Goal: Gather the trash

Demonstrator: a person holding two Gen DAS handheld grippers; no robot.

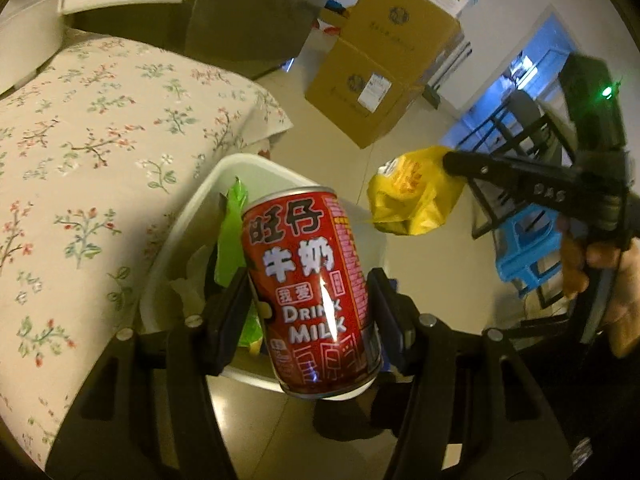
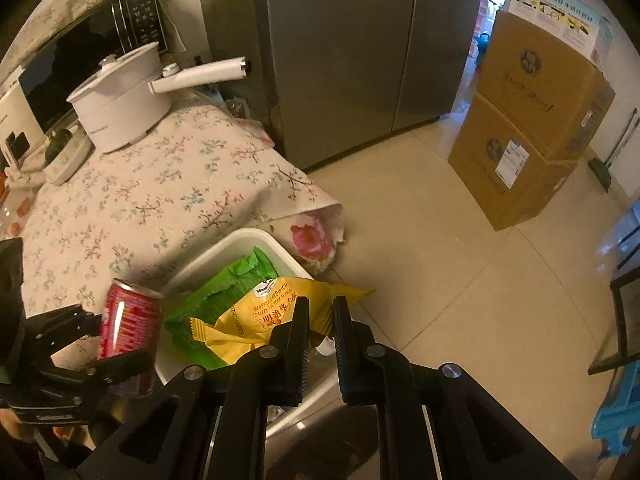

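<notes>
My left gripper (image 1: 310, 296) is shut on a red milk drink can (image 1: 312, 292), holding it upright over the white trash bin (image 1: 256, 166) beside the table. The can and left gripper also show in the right wrist view (image 2: 130, 320). My right gripper (image 2: 320, 320) is shut on a yellow wafer wrapper (image 2: 256, 320), which hangs above the bin (image 2: 236, 240). In the left wrist view the wrapper (image 1: 412, 196) dangles from the right gripper's fingers (image 1: 460, 160). A green wrapper (image 2: 232, 284) lies in the bin.
A table with a floral cloth (image 2: 140, 200) stands left of the bin, with a white pot (image 2: 120, 108) and a microwave (image 2: 80, 52) on it. A grey fridge (image 2: 340, 52) and stacked cardboard boxes (image 2: 532, 120) stand behind. A blue stool (image 1: 524, 248) is at the right.
</notes>
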